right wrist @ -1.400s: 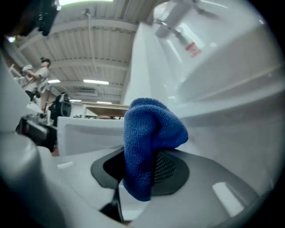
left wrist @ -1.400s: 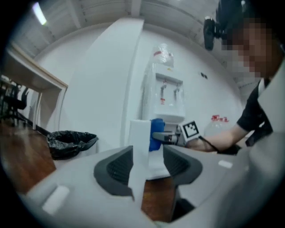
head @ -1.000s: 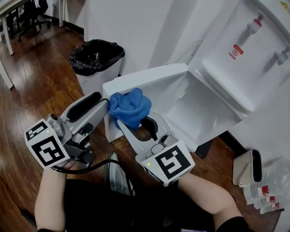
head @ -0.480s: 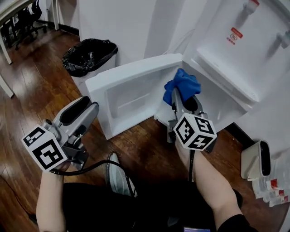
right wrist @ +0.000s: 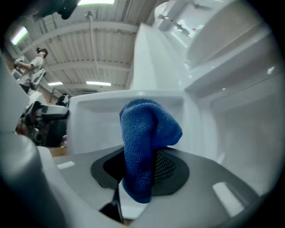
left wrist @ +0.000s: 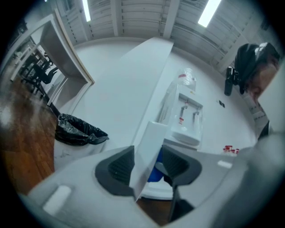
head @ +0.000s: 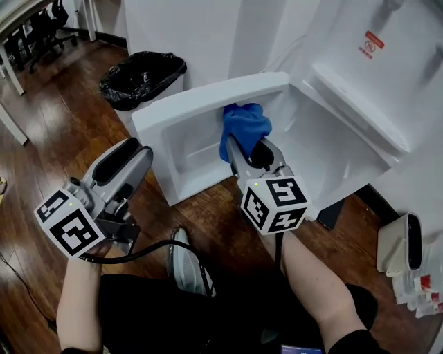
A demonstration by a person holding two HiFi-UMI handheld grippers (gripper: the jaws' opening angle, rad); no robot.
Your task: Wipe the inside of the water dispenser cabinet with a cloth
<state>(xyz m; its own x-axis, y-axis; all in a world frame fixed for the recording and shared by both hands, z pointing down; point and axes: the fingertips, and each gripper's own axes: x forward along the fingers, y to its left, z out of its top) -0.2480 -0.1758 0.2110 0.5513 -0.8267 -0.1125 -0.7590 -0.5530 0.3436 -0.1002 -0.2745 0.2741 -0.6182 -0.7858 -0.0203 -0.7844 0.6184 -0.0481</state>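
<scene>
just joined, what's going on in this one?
A person is cleaning the lower cabinet of a water dispenser with two handheld grippers. The left gripper is closed on the edge of the open cabinet door. The right gripper clamps a blue cloth at the cabinet mouth, near the door's hinge side. Whether the cloth touches a surface can't be told.

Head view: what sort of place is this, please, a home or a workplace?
Probably an office or similar workplace. A white floor-standing water dispenser is here, a white waste bin lined with a black bag stands near it, and black office chairs with desks show at the top left.
</scene>
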